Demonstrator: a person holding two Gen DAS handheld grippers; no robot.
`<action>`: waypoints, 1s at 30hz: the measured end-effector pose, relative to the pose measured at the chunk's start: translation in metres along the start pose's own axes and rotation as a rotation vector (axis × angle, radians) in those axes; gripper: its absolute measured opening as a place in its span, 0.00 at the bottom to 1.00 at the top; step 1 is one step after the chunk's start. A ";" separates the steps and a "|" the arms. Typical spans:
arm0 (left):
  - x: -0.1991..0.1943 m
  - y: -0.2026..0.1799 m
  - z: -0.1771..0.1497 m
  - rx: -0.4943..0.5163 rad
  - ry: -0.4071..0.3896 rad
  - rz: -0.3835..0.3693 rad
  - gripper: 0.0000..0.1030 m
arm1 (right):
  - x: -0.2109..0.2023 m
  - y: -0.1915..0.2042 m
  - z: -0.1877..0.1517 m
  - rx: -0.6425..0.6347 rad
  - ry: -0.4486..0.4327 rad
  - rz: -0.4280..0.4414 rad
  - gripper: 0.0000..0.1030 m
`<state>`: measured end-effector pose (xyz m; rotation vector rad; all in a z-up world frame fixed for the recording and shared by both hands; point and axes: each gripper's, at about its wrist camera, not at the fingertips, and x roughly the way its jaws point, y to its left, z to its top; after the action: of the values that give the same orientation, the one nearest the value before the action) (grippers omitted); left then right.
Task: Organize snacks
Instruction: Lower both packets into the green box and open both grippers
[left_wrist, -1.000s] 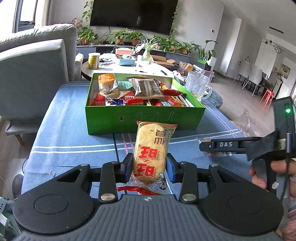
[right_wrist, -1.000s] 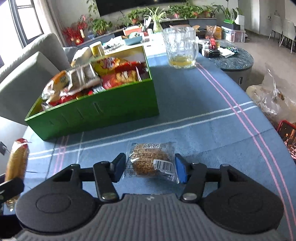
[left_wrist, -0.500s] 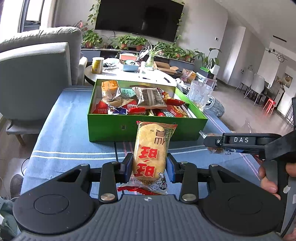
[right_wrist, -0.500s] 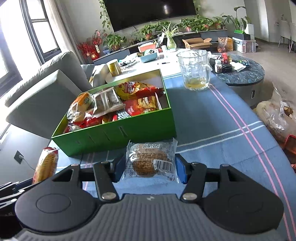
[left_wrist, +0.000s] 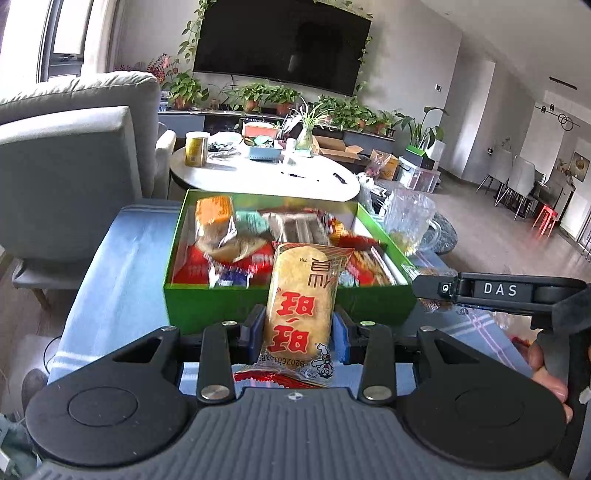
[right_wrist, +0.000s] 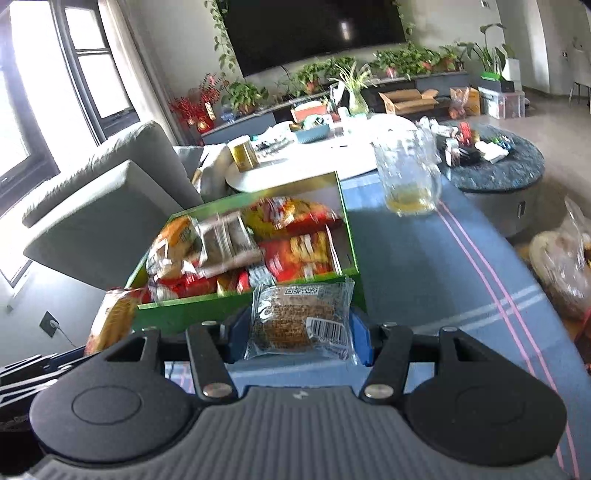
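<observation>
My left gripper (left_wrist: 300, 328) is shut on a yellow rice cracker packet (left_wrist: 301, 299) with red characters, held upright just before the near wall of the green snack box (left_wrist: 221, 306). My right gripper (right_wrist: 298, 334) is shut on a clear-wrapped brown round cake (right_wrist: 295, 321), held above the blue cloth near the box's front wall (right_wrist: 177, 314). The box is full of mixed snack packets. The right gripper's finger (left_wrist: 498, 290) shows in the left wrist view; the cracker packet (right_wrist: 110, 321) shows at the left in the right wrist view.
A glass mug (right_wrist: 408, 177) with a little yellow liquid stands on the blue striped tablecloth (right_wrist: 424, 266) right of the box. A grey armchair (left_wrist: 66, 177) is at the left. A white round table (left_wrist: 266, 177) lies beyond. A plastic bag (right_wrist: 561, 258) hangs at the right edge.
Both grippers have risen and moved toward the green box with their snacks still held. The box now looks closer and is seen more from above.
</observation>
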<state>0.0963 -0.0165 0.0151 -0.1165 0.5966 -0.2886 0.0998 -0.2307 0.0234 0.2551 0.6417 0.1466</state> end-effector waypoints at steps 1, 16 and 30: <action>0.004 0.000 0.004 -0.001 -0.001 0.001 0.33 | 0.001 0.001 0.004 -0.004 -0.007 0.006 0.77; 0.056 0.009 0.048 -0.015 -0.002 0.046 0.33 | 0.042 0.016 0.033 -0.021 -0.018 0.011 0.77; 0.094 0.021 0.052 -0.020 0.038 0.072 0.33 | 0.081 0.019 0.041 -0.021 0.028 -0.012 0.77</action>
<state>0.2049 -0.0234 0.0037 -0.1091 0.6398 -0.2155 0.1878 -0.2033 0.0141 0.2295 0.6687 0.1454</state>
